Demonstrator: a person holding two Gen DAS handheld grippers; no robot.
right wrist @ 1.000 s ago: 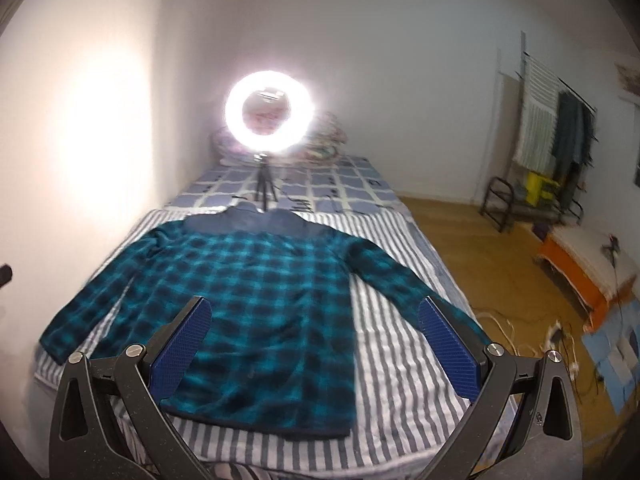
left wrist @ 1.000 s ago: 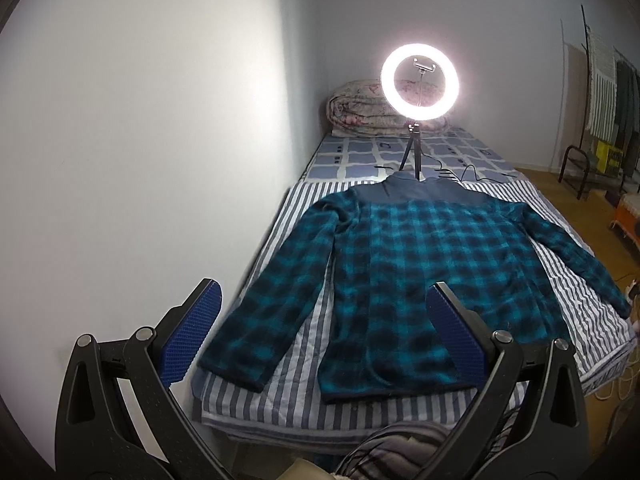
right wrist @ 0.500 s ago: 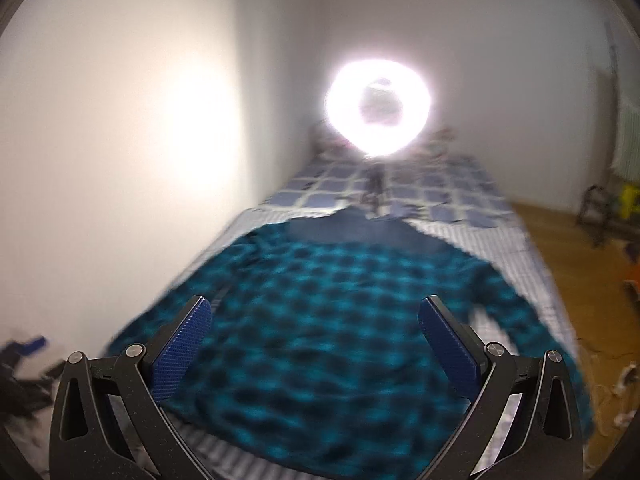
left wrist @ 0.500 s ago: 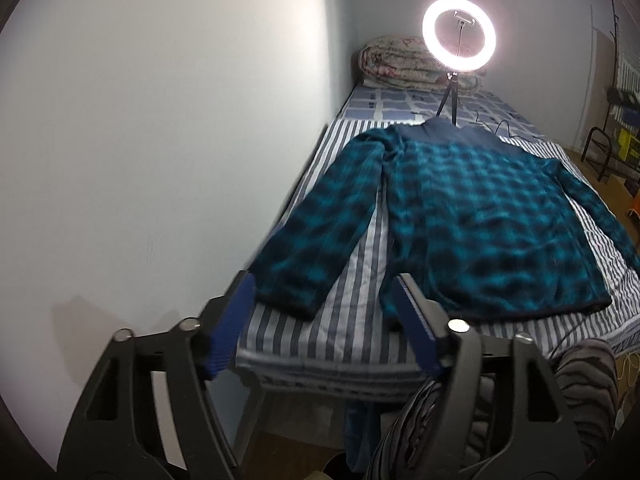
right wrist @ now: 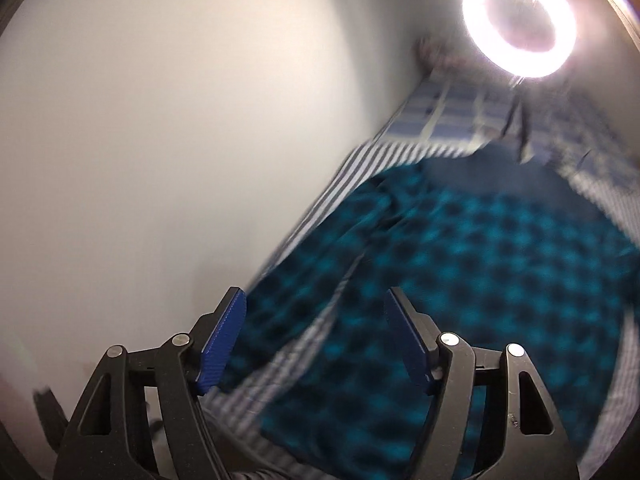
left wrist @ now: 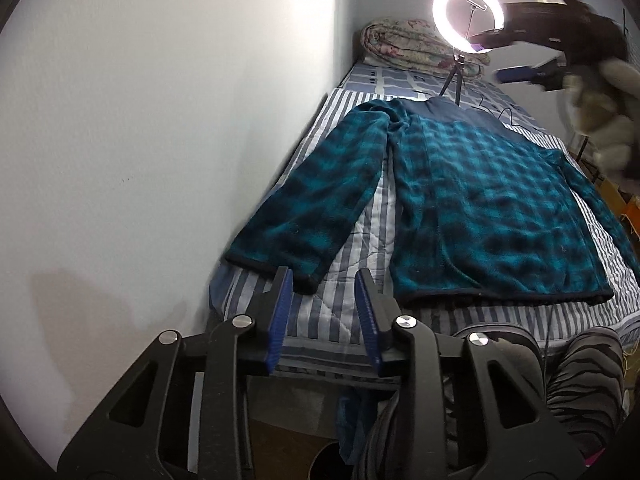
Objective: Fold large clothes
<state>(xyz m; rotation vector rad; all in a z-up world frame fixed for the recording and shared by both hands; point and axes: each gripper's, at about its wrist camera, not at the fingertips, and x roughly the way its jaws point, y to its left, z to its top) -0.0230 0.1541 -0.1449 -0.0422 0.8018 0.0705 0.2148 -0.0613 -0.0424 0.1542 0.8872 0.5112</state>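
Observation:
A teal and black plaid fleece top (left wrist: 480, 200) lies flat on the striped bed (left wrist: 360, 248), collar toward the far end, both sleeves spread out. My left gripper (left wrist: 324, 280) hovers just short of the near sleeve's cuff (left wrist: 280, 268), jaws closing, only bedding between the blue pads. In the right wrist view, which is blurred by motion, my right gripper (right wrist: 316, 300) is above the left sleeve and side of the top (right wrist: 460, 280), its jaws closing with nothing gripped. The right gripper (left wrist: 516, 76) also shows high at the upper right of the left wrist view.
A white wall (left wrist: 160, 120) runs along the bed's left side. A lit ring light (left wrist: 466, 16) on a small tripod stands beyond the collar, with a folded quilt (left wrist: 400, 44) behind it. A person's striped-trousered leg (left wrist: 580, 380) is at the bed's foot.
My left gripper dropped toward the near sleeve cuff and its jaws narrowed a lot. My right gripper swung left across the top toward the wall and began closing.

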